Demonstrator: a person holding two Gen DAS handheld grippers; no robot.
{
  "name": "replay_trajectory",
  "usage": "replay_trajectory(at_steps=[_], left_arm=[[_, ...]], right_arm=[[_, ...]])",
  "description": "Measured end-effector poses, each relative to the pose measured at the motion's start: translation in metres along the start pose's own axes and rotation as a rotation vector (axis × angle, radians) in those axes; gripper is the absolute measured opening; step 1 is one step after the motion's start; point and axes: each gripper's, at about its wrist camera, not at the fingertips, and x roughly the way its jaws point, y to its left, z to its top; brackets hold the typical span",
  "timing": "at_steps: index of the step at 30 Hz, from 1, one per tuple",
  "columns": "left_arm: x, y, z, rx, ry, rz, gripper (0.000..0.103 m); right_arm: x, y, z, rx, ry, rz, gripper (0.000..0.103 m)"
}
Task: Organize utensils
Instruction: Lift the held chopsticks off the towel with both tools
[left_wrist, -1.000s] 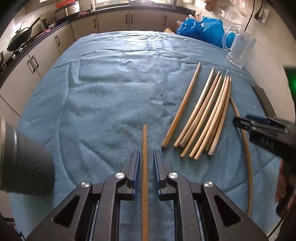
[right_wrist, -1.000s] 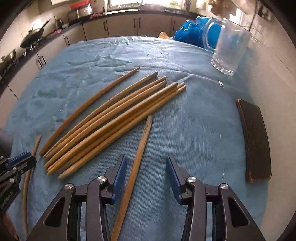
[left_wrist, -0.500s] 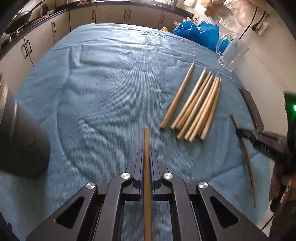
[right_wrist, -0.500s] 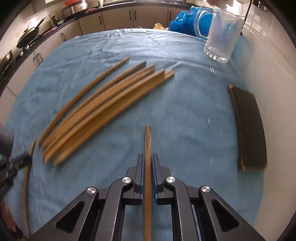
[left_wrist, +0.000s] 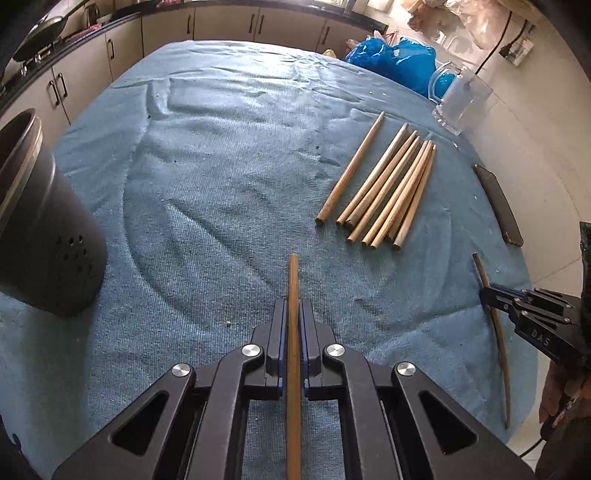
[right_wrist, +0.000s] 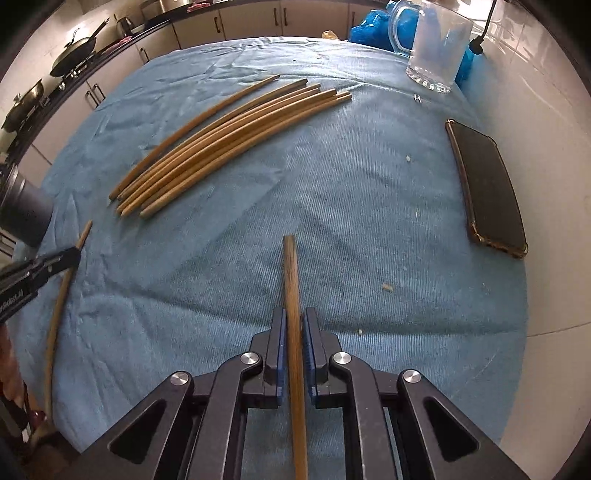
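My left gripper (left_wrist: 293, 308) is shut on a wooden chopstick (left_wrist: 293, 280) that points forward above the blue cloth. My right gripper (right_wrist: 294, 315) is shut on another chopstick (right_wrist: 290, 273), also lifted off the cloth. It shows at the right edge of the left wrist view (left_wrist: 487, 293), and the left gripper shows at the left edge of the right wrist view (right_wrist: 70, 254). Several more chopsticks (left_wrist: 384, 192) lie side by side on the cloth, also in the right wrist view (right_wrist: 221, 144). A dark perforated holder (left_wrist: 40, 236) stands at the left.
A blue cloth (left_wrist: 221, 166) covers the table. A glass mug (right_wrist: 436, 48) and blue plastic bags (left_wrist: 391, 62) sit at the far right. A dark phone (right_wrist: 487, 188) lies near the right edge. Kitchen cabinets and pans run along the back.
Both grippers closed on their chopsticks and lifted them off the cloth. The left gripper drew back, so the dark holder shows more fully at the left.
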Motion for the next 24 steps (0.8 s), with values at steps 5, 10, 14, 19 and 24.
replay_trajectory(at_steps=[5, 10, 14, 19, 24], left_arm=[[0.001, 0.006, 0.005, -0.036, 0.05, -0.033, 0.006], [0.002, 0.016, 0.009, -0.091, 0.081, -0.089, 0.006], [0.003, 0.016, 0.013, -0.099, 0.086, -0.083, 0.006], [0.006, 0.009, 0.019, -0.065, 0.106, -0.045, 0.006], [0.009, -0.001, 0.023, -0.028, 0.113, -0.005, 0.006]], right_arm=[[0.005, -0.003, 0.018, 0.025, 0.015, 0.03, 0.015], [0.008, -0.01, 0.025, 0.067, 0.023, 0.073, 0.016], [0.007, -0.017, 0.023, 0.092, 0.011, 0.108, 0.017], [0.007, -0.022, 0.023, 0.105, 0.016, 0.133, 0.017], [0.01, -0.015, 0.032, 0.067, 0.06, 0.097, 0.017]])
